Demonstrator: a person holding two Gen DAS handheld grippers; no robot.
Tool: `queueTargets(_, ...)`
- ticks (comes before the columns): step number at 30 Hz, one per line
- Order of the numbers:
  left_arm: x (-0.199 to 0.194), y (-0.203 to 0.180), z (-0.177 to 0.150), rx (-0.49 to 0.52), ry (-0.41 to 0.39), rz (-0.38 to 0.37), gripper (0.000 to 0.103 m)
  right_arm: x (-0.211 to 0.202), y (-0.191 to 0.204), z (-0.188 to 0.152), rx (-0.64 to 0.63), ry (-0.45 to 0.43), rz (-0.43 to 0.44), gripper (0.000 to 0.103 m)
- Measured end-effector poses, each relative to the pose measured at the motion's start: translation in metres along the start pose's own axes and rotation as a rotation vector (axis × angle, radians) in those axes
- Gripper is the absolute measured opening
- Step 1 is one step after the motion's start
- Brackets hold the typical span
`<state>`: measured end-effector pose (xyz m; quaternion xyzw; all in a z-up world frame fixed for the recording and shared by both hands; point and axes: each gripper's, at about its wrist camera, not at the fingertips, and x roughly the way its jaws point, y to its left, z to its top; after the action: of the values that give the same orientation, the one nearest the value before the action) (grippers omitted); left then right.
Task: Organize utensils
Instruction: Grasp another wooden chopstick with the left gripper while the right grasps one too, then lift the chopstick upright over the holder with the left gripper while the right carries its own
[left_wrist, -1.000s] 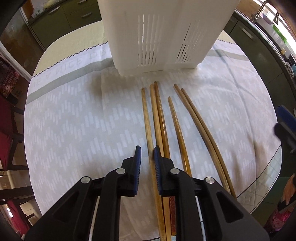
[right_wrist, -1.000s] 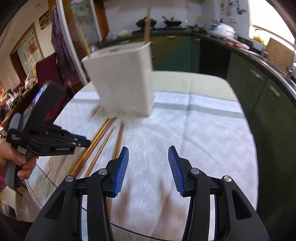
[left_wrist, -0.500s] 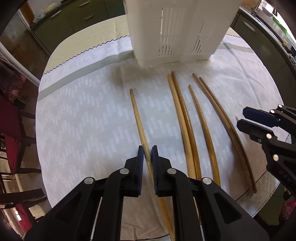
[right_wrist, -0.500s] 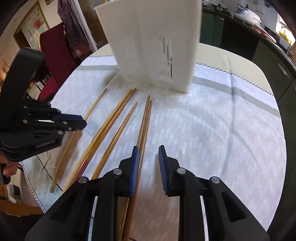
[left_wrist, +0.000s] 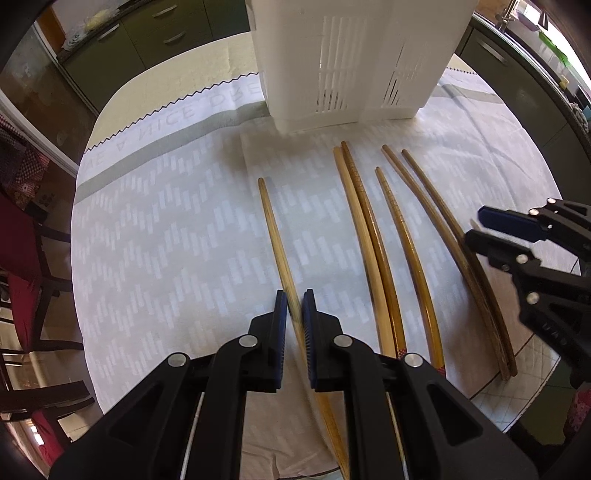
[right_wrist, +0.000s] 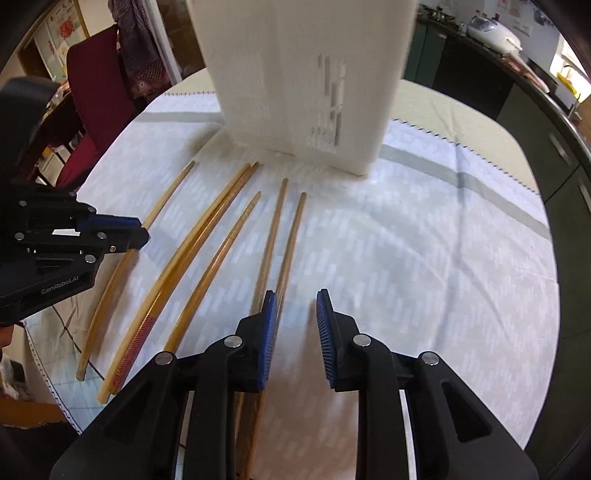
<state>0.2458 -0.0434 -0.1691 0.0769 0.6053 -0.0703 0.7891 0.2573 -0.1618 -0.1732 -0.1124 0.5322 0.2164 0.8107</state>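
Left wrist view: the left gripper (left_wrist: 294, 314) is pinching one chopstick (left_wrist: 275, 236), which lies apart from the other five chopsticks (left_wrist: 369, 236) on the white tablecloth (left_wrist: 166, 240). The white slotted utensil holder (left_wrist: 354, 59) is standing beyond their tips. The right gripper (left_wrist: 476, 225) is hovering at the rightmost pair.

Right wrist view: the right gripper (right_wrist: 295, 325) has just been closing; its jaws are standing slightly apart with nothing between them, the rightmost chopstick pair (right_wrist: 284, 236) lying just beside the left pad. A red chair (right_wrist: 99, 96) is standing behind the table.
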Motion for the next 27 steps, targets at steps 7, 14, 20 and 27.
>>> queueTargets(7, -0.001, 0.002, -0.001, 0.000, 0.000, -0.003, 0.010, 0.009, 0.004, 0.002, -0.016, 0.028, -0.074, 0.022)
queueTargets(14, -0.001, -0.002, 0.004, -0.002, 0.020, 0.008, 0.010, 0.017, 0.011, 0.014, -0.019, 0.049, -0.049, 0.016)
queueTargets(20, -0.001, 0.005, 0.010, -0.043, 0.027, -0.028, 0.008, 0.017, 0.001, 0.014, 0.011, 0.041, -0.002, 0.007)
queueTargets(27, -0.020, 0.020, 0.010, -0.077, -0.057, -0.041, 0.006, -0.014, -0.011, 0.011, 0.072, -0.104, 0.059, 0.007)
